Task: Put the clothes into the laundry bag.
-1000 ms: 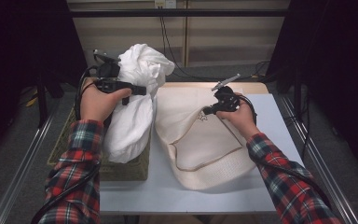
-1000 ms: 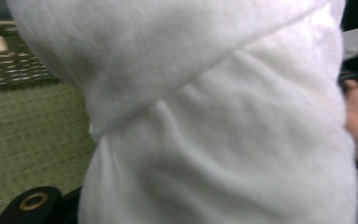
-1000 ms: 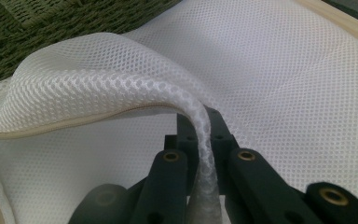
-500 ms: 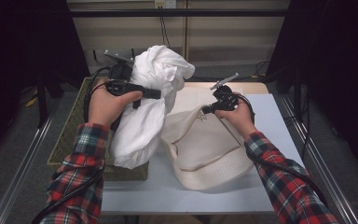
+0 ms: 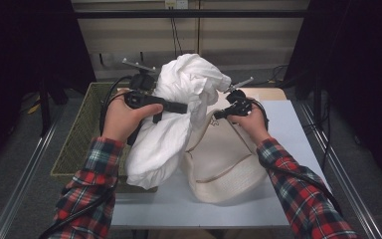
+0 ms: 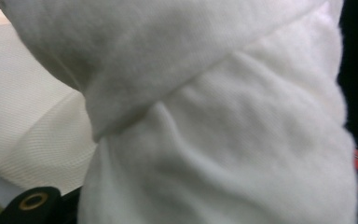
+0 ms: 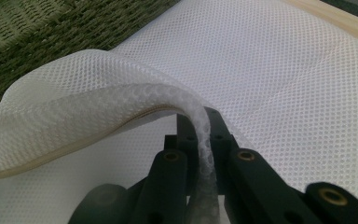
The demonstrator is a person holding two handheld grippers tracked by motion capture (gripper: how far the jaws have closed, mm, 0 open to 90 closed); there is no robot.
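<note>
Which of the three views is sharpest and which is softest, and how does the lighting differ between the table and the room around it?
Right gripper view: sharpest, the mesh bag weave crisp where the right gripper pinches its edge. Left gripper view: softest, the white cloth too close to focus. High view: table evenly lit, surroundings nearly black, faint shadow under the bag.

A lab-style recording booth, not a home. Black curtains (image 5: 25, 59) hang at nine and three o'clock — aluminium frame rails (image 5: 20, 184) flank the white table (image 5: 298, 129), cables (image 5: 174, 35) dangling at twelve.
</note>
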